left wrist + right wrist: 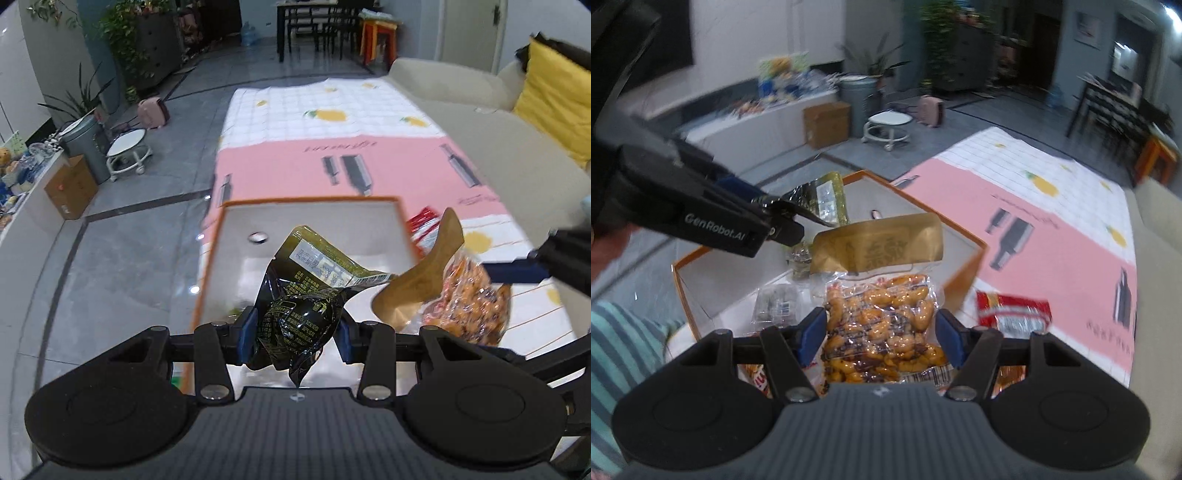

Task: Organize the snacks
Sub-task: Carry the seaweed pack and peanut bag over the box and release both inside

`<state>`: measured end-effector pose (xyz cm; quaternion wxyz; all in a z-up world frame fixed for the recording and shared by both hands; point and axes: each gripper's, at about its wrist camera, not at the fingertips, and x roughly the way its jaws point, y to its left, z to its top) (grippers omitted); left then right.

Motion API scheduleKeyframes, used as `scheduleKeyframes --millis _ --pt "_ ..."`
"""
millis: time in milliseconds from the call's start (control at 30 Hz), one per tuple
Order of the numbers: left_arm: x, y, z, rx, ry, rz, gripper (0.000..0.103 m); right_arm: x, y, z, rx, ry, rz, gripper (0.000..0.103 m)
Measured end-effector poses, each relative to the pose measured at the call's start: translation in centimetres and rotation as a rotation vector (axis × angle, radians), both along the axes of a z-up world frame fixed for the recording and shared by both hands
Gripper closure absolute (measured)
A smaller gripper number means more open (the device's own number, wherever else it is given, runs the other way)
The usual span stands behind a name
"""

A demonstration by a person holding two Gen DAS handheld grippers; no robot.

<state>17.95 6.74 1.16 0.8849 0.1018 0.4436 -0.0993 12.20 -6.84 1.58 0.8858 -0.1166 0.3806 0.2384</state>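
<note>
Two held snack packets (295, 317) (882, 325), one box (221, 236).

black foil snack pouch (295, 317) with gold print hangs crumpled over the white, orange-rimmed box (218, 236), its labelled top edge tilted up. beside it, a clear bag of orange glazed snacks (879, 325) with a gold header sits upright over the box's right edge. a red packet (1015, 310) lies flat just outside.
</note>
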Motion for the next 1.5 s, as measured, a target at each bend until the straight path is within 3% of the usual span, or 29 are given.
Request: scheduleKeyframes --millis 133,333,700,967,1500 --pt "1.2 1.1 -1.2 0.075 0.022 -0.016 0.054 1.5 2.4 -1.0 -0.123 -0.014 0.087 0.041" --pt "2.1 1.0 -3.8 0.194 0.054 -0.131 0.054 2.9 4.5 -2.2 -0.238 -0.032 0.215 0.041" --pt "3.5 0.8 -7.1 0.270 0.119 -0.254 0.054 4.2 7.1 -5.6 -0.372 -0.036 0.418 0.041" --pt "4.0 -0.4 -9.1 0.309 0.142 -0.317 0.054 5.4 7.9 -7.5 -0.436 -0.012 0.463 0.041" --pt "4.9 -1.5 -11.3 0.359 0.194 -0.307 0.054 7.1 8.7 -8.7 -0.459 0.026 0.439 0.045"
